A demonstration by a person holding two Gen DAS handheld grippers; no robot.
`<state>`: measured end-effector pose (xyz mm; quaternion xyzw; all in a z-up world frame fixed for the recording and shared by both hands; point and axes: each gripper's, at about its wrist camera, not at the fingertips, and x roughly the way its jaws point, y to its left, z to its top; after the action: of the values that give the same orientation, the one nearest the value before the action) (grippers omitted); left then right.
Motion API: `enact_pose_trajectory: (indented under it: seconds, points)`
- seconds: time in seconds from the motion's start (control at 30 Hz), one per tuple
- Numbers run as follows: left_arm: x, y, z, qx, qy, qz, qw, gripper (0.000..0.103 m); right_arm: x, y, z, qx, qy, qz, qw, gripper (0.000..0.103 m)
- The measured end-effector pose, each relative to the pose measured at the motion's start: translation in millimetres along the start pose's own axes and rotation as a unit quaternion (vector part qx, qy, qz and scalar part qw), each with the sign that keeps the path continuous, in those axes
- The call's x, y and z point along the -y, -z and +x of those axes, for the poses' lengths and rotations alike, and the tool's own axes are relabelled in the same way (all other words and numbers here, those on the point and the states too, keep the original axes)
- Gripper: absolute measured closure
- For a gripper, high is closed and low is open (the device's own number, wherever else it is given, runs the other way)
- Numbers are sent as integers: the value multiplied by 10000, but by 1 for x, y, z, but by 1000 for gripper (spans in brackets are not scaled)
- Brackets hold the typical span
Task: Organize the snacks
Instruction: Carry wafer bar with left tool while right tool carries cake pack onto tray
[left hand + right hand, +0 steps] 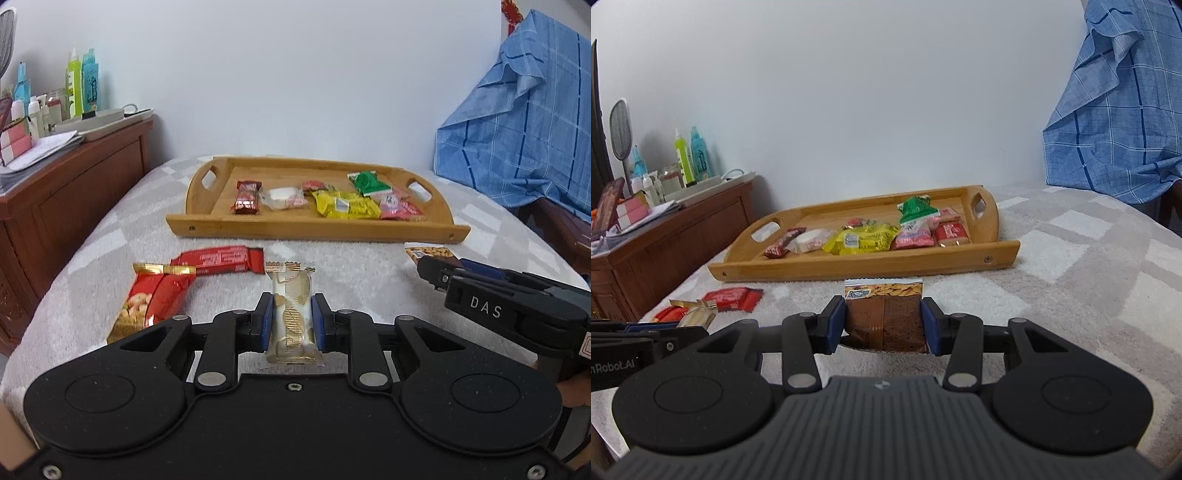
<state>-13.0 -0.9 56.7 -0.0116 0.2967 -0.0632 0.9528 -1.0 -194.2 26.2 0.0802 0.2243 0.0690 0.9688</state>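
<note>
A wooden tray [258, 225] [886, 267] lies on the blanket and holds several snack packets. My left gripper [292, 314] is shut on a white-and-gold snack packet [291, 295], just above the blanket in front of the tray. My right gripper [882, 319] is shut on a brown almond snack packet [882, 314], also in front of the tray; it shows at the right of the left wrist view [430, 254]. A red bar wrapper [221, 258] [733, 297] and a red-and-gold nut packet [151, 299] lie loose on the blanket to the left.
A grey-and-white checked blanket [424, 229] [1071, 258] covers the surface. A brown wooden cabinet [66, 192] with bottles and papers stands at the left. A blue checked cloth [524, 122] hangs over something at the right. A white wall is behind.
</note>
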Motion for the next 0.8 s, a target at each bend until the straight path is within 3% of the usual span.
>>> enact_pose_trajectory:
  seconds: [0.37, 0.8]
  points:
    - [-4, -28, -8, 174, -62, -75, 9998, 82, -3, -23, -9, 152, -89, 78, 9998, 55]
    - [-12, -99, -19, 223, 141, -220, 9994, 82, -10, -83, -13, 350, -286, 304, 9985, 55]
